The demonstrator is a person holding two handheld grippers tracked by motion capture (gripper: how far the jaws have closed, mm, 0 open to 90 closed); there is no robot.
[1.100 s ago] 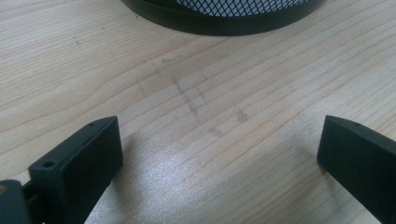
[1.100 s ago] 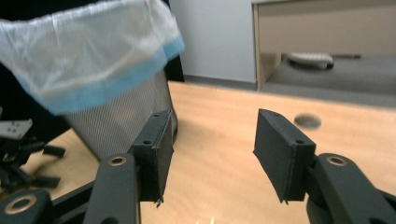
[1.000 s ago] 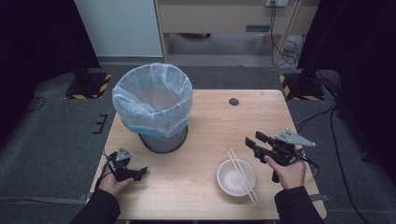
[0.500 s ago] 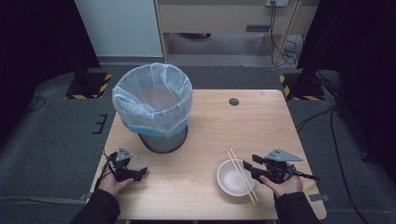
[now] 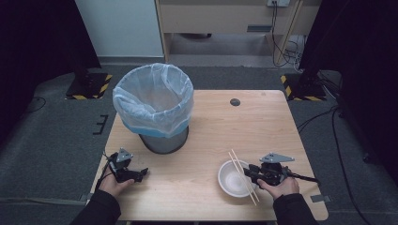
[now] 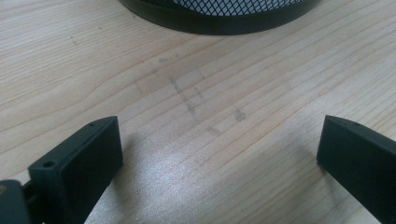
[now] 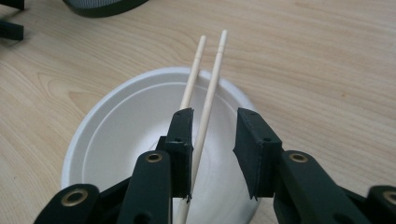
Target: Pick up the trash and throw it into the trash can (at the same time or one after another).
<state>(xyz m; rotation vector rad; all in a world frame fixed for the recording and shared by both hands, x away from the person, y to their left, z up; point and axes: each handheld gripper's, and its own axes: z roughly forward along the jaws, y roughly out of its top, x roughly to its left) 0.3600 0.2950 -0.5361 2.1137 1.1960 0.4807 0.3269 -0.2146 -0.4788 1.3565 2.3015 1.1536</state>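
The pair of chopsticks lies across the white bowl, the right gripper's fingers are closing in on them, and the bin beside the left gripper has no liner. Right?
Not quite: the bin has a translucent liner bag, plain in the high view. The chopsticks do lie across the white bowl, with the right gripper at them.

Wooden chopsticks (image 7: pixel 205 88) — lying across white bowl (image 7: pixel 126 135).

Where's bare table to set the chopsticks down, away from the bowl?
Bare wood lies between the bin, the small dark disc and the bowl, and along the far right edge. It is crowded at the bowl, where the right gripper straddles the chopsticks.
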